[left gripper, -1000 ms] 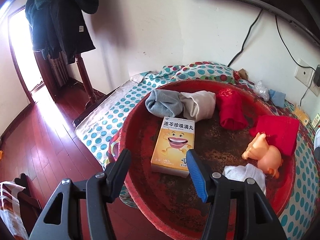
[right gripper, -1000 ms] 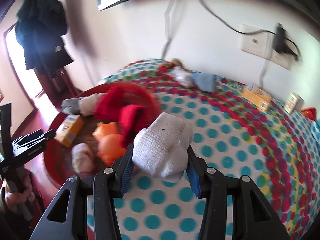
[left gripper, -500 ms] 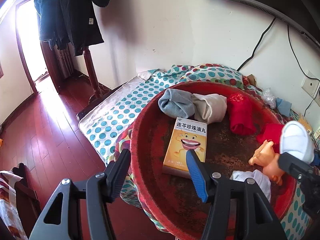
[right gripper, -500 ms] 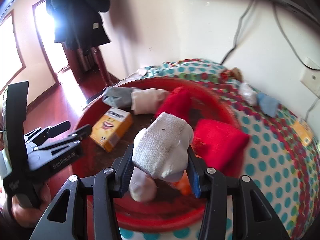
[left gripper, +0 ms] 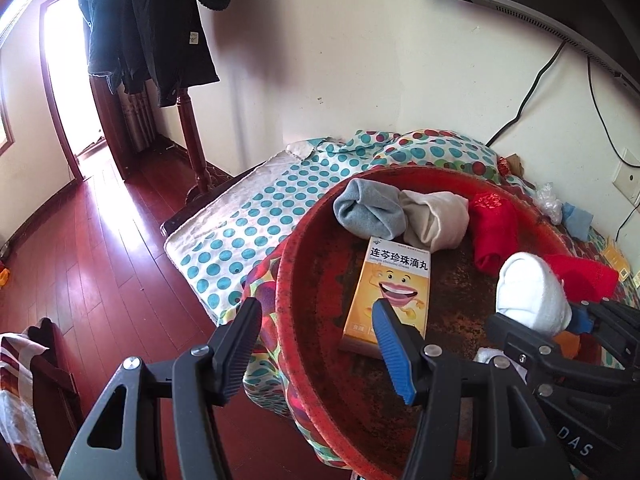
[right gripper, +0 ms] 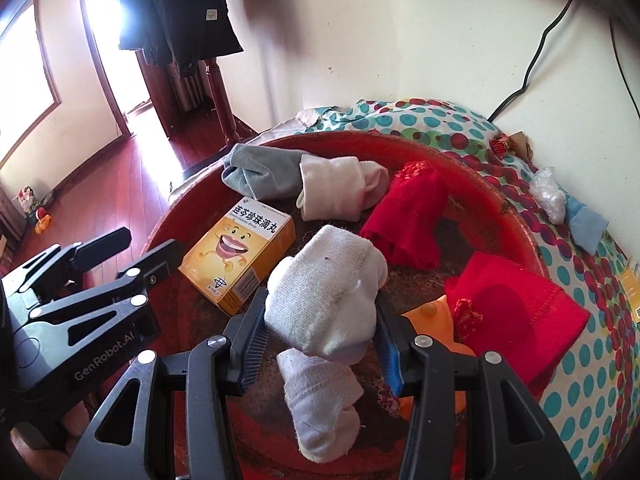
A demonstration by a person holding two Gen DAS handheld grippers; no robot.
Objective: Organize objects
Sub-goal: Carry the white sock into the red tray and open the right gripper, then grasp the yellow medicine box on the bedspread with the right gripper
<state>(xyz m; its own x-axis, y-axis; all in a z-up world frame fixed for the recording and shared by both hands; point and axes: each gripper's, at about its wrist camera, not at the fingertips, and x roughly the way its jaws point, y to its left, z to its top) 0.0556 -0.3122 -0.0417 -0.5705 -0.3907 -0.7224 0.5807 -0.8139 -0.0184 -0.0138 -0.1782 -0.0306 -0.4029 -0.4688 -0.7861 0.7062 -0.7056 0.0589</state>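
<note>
We hold a white sock [right gripper: 328, 292] pinched in our right gripper [right gripper: 320, 340] over the red tray [right gripper: 516, 216], likely to drop beside its mate [right gripper: 320, 404]; our left gripper [left gripper: 316, 344] hangs spread at the near rim.

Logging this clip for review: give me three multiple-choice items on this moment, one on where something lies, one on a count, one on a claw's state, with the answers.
1. Where does the yellow box lie?
A. inside the red basin
B. on the dotted blanket
C. on the wooden floor

2. How many red cloth items lie in the basin?
A. one
B. two
C. four

3. What is the right claw doing?
A. standing open and empty
B. shut on the white sock
C. shut on the yellow box

Answers:
1 A, the box rests on the basin's floor.
2 B, one red roll and one red cloth show.
3 B, both fingers press the sock's sides.
</note>
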